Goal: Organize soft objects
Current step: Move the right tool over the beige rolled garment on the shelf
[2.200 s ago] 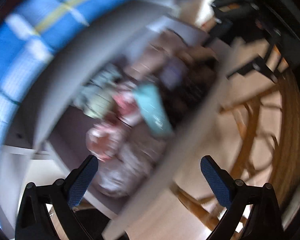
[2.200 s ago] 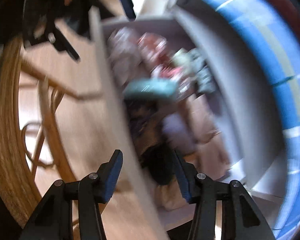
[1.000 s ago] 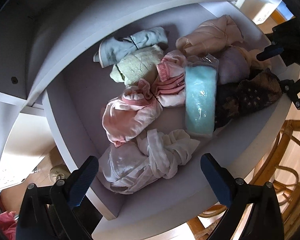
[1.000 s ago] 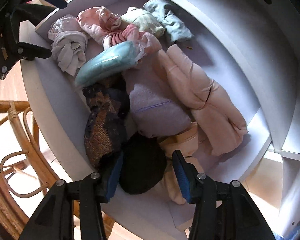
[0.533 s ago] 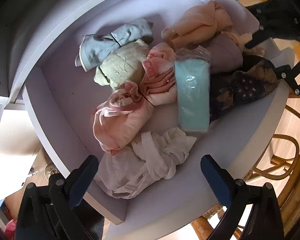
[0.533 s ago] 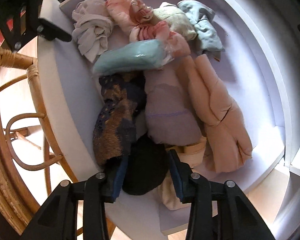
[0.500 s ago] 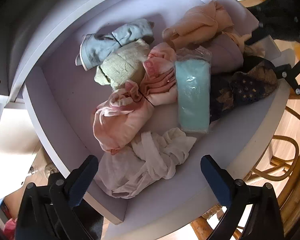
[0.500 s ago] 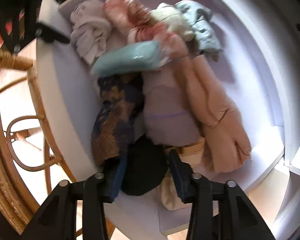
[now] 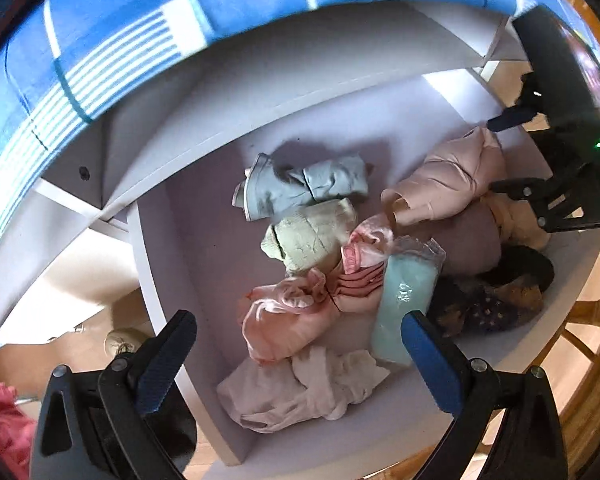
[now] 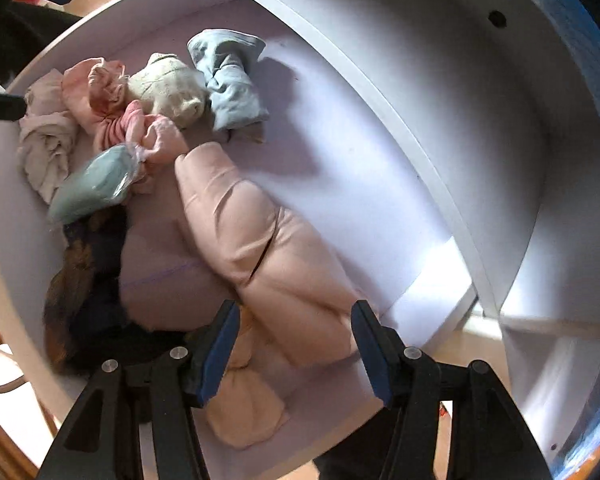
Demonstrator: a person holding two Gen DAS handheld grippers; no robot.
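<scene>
Left gripper (image 9: 298, 350): black plastic frame, blue textured finger pads (image 9: 166, 360), silver screws. Right gripper (image 10: 294, 350): same build, blue pads, silver screws.

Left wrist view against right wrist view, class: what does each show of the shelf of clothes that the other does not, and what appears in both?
Only the left wrist view shows the blue checked cloth above the shelf, the wicker chair and a red garment on the floor.

Only the right wrist view shows the whole peach bundle lying between the right gripper fingers, and the beige roll below it.

Both show the white shelf, the light blue roll, the cream roll, the mint packet and the white knotted cloth. Both grippers are open.
</scene>
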